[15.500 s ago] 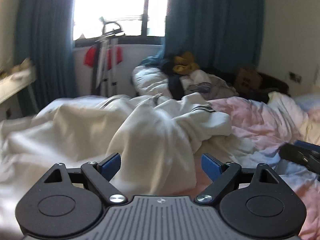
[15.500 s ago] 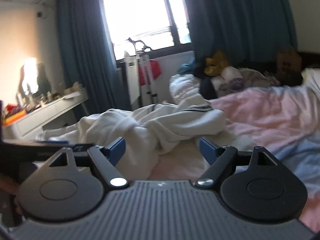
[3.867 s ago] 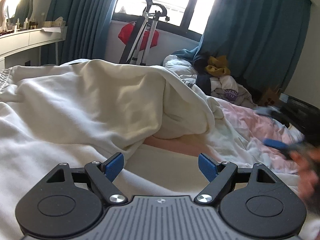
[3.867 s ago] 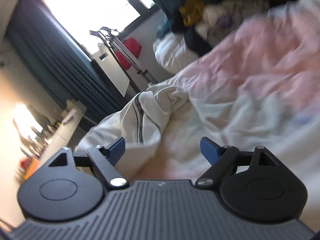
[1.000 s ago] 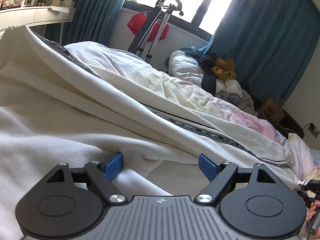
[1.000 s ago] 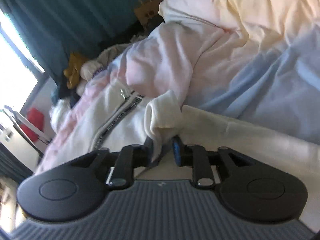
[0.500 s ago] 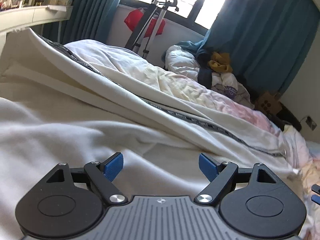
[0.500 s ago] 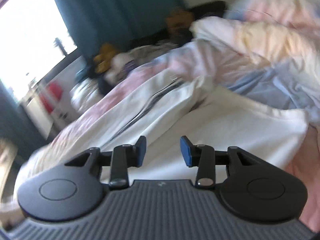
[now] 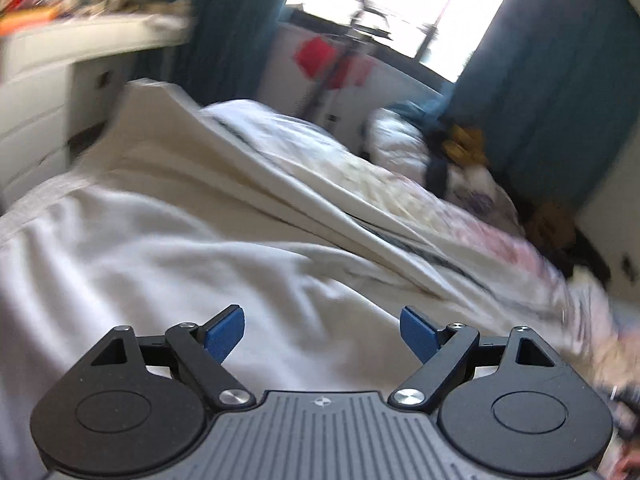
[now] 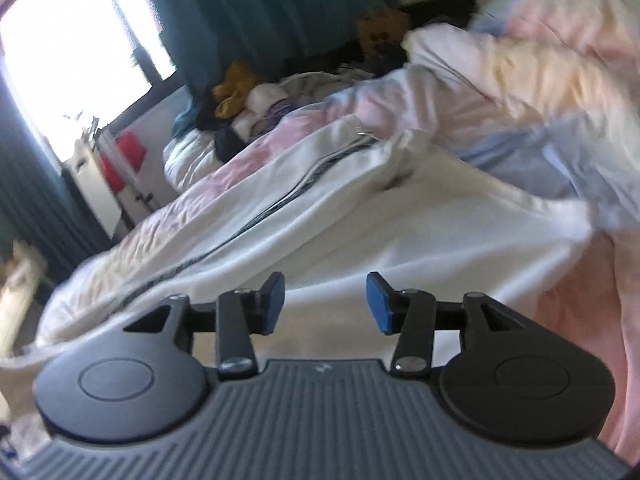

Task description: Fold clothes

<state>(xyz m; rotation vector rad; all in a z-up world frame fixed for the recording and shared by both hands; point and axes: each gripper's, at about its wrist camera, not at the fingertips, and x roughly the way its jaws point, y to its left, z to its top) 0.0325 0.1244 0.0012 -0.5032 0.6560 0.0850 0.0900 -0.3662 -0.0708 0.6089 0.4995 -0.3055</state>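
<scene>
Left gripper (image 9: 322,330) and right gripper (image 10: 325,303) jaws spread, empty above white garment (image 10: 400,236); flatten wrinkles ahead before pinching.

Left wrist view is motion-smeared: dresser (image 9: 60,64) clutter far left unreadable, window rack (image 9: 352,40) just streaks. White garment (image 9: 180,248) runs off the near-left edge. Pastel bedding (image 10: 540,60) far right is blurred.

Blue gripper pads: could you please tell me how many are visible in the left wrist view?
2. One blue pad tips the left finger and the other tips the right finger of the left gripper, both above the white garment; none seem hidden.
</scene>
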